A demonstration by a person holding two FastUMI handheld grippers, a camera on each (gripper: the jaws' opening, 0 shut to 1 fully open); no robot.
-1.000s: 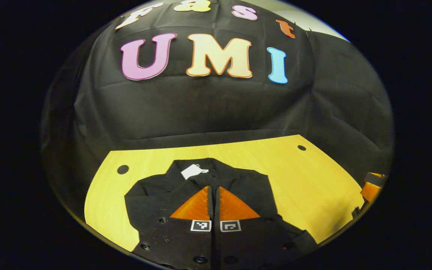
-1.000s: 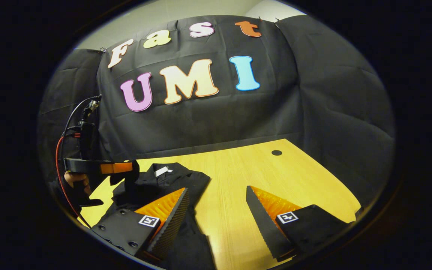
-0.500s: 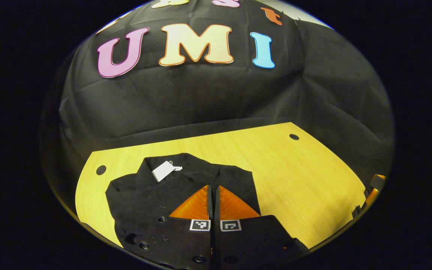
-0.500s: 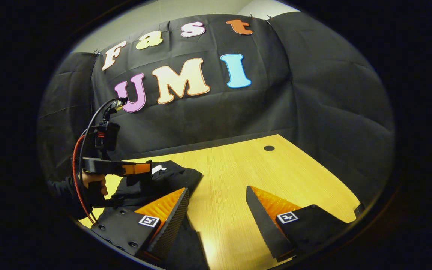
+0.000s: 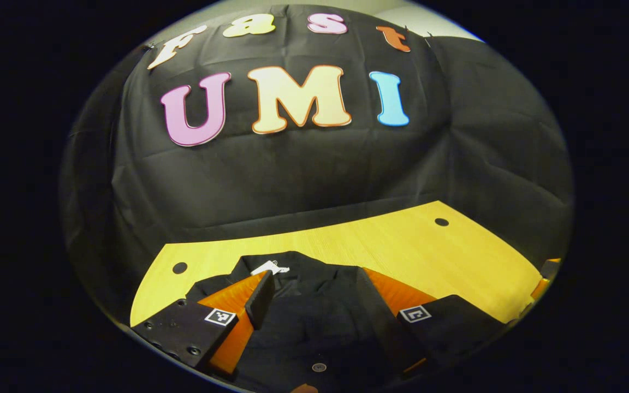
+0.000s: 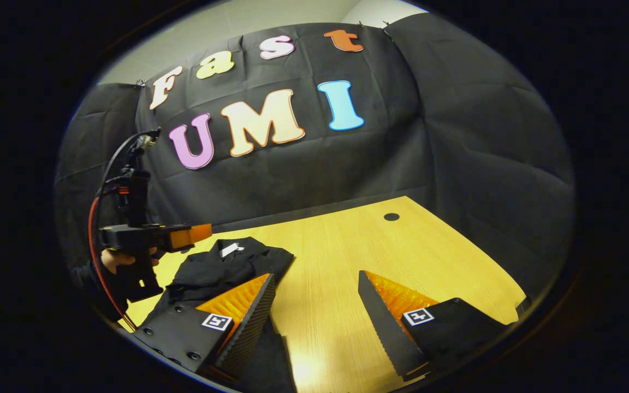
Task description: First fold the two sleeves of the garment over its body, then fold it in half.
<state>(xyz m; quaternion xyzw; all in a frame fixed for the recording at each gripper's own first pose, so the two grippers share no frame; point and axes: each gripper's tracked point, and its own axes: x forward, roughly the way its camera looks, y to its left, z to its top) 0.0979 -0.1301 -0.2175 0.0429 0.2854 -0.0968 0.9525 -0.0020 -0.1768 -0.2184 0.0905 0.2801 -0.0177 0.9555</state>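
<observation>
A black garment lies folded into a compact bundle on the yellow wooden tabletop, toward its left part as the right gripper view shows it. A small white tag sits at the collar on the far side of the bundle, facing the black cloth wall.

The left gripper hangs just above the garment with its two fingers spread wide apart, released and holding nothing; dark cloth shows between them. In the right gripper view this same gripper appears farther off at the left, held by a hand in a dark sleeve, with a red cable looping down behind it. Its tip hovers over the near left edge of the garment.

The right gripper is also released, its fingers wide apart over bare wood, with nothing between them. Its left finger overlaps the garment's edge in the picture; whether it touches the cloth cannot be told.

Round dark holes mark the tabletop: one near the far right corner and one at the left.
</observation>
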